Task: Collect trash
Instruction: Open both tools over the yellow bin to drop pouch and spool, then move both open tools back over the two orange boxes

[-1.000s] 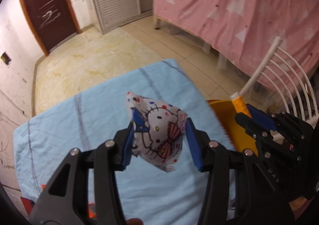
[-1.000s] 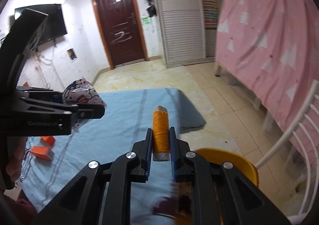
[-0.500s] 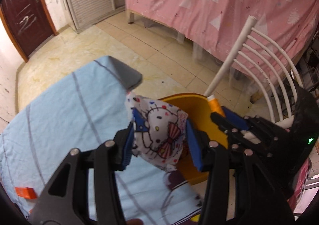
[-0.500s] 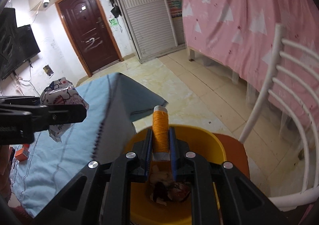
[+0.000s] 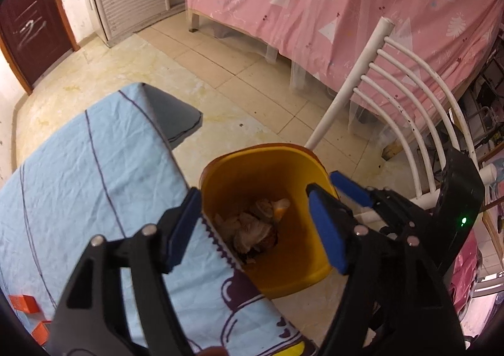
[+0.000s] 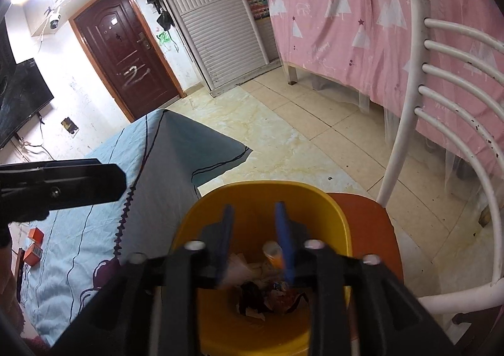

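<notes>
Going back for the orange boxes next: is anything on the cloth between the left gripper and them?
Nothing visible. The orange boxes lie on the blue cloth, with only bare cloth between them and the open, empty left gripper.

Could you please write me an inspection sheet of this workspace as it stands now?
Surface: table under a light blue cloth, mostly bare.
Job's things: yellow bin beside the table, on an orange seat; crumpled wrappers and an orange spool inside.
Clutter: small orange boxes on the cloth.
Grippers: left gripper and right gripper above the bin; both jaws have just been opening, nothing between them.
Cables: nothing seen near the work.
Surroundings: white chair back, pink curtain, brown door.
</notes>
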`<move>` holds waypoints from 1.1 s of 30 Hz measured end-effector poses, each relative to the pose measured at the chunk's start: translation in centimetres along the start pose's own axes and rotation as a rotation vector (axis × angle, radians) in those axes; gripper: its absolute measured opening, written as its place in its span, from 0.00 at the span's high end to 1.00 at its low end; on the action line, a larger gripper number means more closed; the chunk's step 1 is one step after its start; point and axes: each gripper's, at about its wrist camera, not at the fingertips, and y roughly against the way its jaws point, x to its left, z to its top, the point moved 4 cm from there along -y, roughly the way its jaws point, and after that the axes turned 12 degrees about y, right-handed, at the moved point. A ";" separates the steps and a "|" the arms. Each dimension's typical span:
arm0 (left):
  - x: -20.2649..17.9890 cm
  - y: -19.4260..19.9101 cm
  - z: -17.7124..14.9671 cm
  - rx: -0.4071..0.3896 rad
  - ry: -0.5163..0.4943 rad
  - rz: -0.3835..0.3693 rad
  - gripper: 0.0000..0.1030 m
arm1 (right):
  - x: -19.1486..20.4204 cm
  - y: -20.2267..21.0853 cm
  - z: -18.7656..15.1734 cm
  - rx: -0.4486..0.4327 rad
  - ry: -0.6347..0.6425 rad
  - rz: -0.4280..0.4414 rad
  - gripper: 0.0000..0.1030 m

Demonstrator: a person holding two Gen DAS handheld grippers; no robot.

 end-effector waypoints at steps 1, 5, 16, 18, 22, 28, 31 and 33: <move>0.4 0.3 0.0 -0.003 0.008 -0.005 0.34 | 0.2 0.3 0.2 -0.007 0.001 -0.001 0.41; 1.8 1.7 0.0 -0.024 0.020 -0.005 0.34 | 1.5 1.5 1.0 -0.034 0.026 -0.003 0.35; 8.9 7.1 -1.1 -0.119 0.088 0.024 0.34 | 8.1 4.4 3.9 -0.115 0.117 0.074 0.33; 10.4 7.9 -1.5 -0.138 0.076 0.052 0.31 | 9.9 4.6 4.1 -0.117 0.150 0.088 0.30; 14.5 9.4 -2.2 -0.146 0.108 0.092 0.28 | 13.5 4.5 4.5 -0.116 0.205 0.120 0.29; 20.7 11.7 -3.1 -0.169 0.182 0.155 0.28 | 18.7 3.1 4.6 -0.092 0.268 0.184 0.27; 22.9 12.5 -3.6 -0.169 0.205 0.180 0.28 | 21.1 2.6 4.4 -0.083 0.298 0.212 0.27; 24.1 13.0 -4.2 -0.170 0.213 0.185 0.28 | 22.7 2.3 4.3 -0.078 0.320 0.229 0.27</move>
